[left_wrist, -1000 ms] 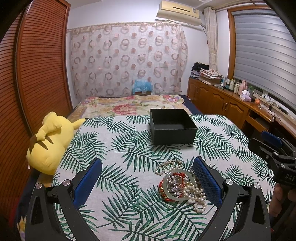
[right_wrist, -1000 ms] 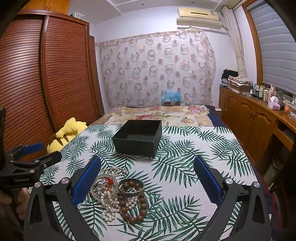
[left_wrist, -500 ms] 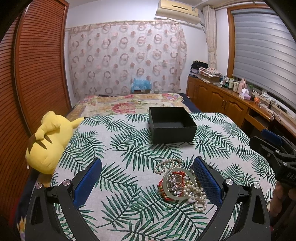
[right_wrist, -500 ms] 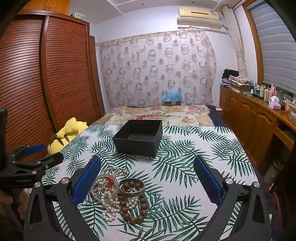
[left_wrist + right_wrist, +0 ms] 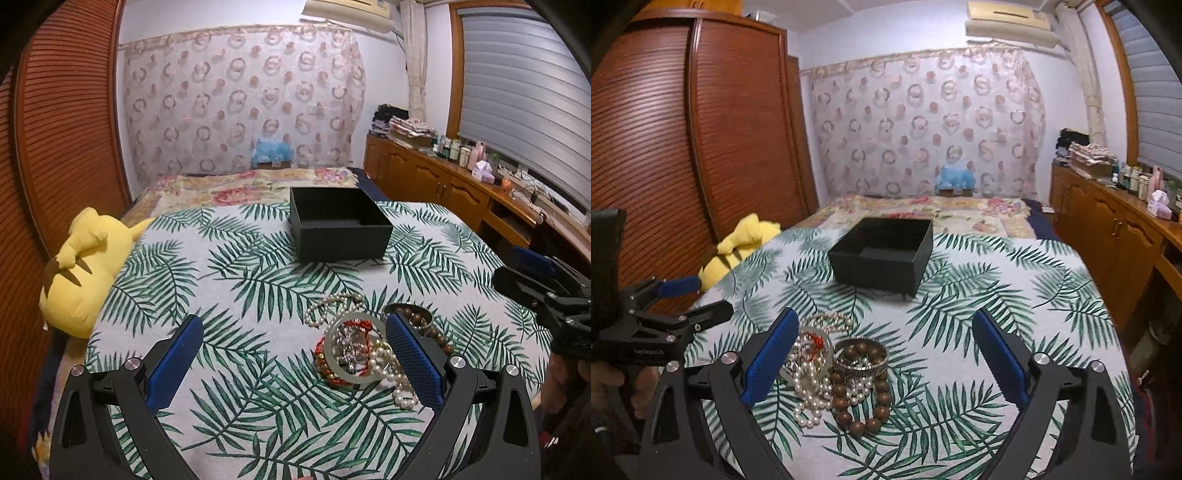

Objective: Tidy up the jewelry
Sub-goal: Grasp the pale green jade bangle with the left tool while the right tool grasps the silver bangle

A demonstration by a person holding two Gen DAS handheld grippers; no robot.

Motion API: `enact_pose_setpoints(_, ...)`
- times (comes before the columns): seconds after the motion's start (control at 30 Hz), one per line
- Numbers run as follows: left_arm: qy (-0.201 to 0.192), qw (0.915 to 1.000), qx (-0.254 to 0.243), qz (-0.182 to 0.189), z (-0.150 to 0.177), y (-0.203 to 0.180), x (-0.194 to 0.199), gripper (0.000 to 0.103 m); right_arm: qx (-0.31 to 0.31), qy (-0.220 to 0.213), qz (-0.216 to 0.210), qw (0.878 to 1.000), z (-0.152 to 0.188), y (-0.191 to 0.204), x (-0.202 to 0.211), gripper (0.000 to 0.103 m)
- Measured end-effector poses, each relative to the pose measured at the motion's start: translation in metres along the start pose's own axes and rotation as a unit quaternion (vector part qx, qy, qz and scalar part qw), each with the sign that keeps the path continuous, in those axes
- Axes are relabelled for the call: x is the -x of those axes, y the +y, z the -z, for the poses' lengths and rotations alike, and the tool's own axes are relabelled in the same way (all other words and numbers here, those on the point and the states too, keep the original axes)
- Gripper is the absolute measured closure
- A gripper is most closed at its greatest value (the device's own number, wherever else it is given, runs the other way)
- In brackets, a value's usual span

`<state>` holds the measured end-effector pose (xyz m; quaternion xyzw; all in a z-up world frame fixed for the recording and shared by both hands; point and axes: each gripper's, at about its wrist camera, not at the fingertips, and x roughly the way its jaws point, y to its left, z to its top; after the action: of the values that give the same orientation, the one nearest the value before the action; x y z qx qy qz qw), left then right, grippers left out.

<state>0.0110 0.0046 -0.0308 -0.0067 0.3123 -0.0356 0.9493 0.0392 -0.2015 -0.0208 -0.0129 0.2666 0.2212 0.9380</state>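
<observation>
Jewelry pile (image 5: 836,373) lay on the leaf-print bedspread (image 5: 979,295) near its front edge, well short of the open black box (image 5: 882,258) at mid-bed. Right gripper (image 5: 882,354): jaws wide but closing, nothing pressed; the pile sat by its left finger. Left gripper (image 5: 295,360): fingers apart, the pile against its right finger. The right looked slightly nearer.

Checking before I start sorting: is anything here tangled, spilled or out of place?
Yes. The jewelry lies in one tangled heap on the leaf-print cover, pearls over wooden beads and bangles, while the black box beyond it looks empty.
</observation>
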Motion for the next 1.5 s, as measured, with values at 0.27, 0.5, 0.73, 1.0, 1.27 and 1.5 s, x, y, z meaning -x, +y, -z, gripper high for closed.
enact_pose_setpoints(0.27, 0.033, 0.9993, 0.005, 0.020, 0.012, 0.007, -0.021, 0.008, 0.017, 0.076, -0.043, 0.996, 0.016, -0.001, -0.040, 0.020)
enact_pose_setpoints(0.5, 0.055, 0.9977, 0.010, 0.038, 0.026, 0.013, -0.037, 0.008, 0.028, 0.126, -0.067, 0.989, 0.024, -0.001, -0.076, 0.020)
enact_pose_setpoints(0.73, 0.078, 0.9937, 0.025, 0.076, 0.035, 0.019, -0.049, 0.026, 0.011, 0.161, -0.093, 0.982, 0.026, -0.008, -0.098, 0.028)
enact_pose_setpoints(1.0, 0.088, 0.9904, 0.004, 0.107, 0.026, 0.008, -0.062, 0.048, 0.023, 0.176, -0.116, 0.977, 0.023, -0.004, -0.107, 0.038)
enact_pose_setpoints(1.27, 0.105, 0.9858, 0.004, 0.131, 0.015, 0.005, -0.082, 0.074, 0.038, 0.157, -0.111, 0.981, 0.019, -0.003, -0.098, 0.043)
enact_pose_setpoints(1.5, 0.113, 0.9839, -0.018, 0.137, 0.009, -0.005, -0.095, 0.080, 0.028, 0.143, -0.099, 0.984, 0.018, -0.014, -0.091, 0.043)
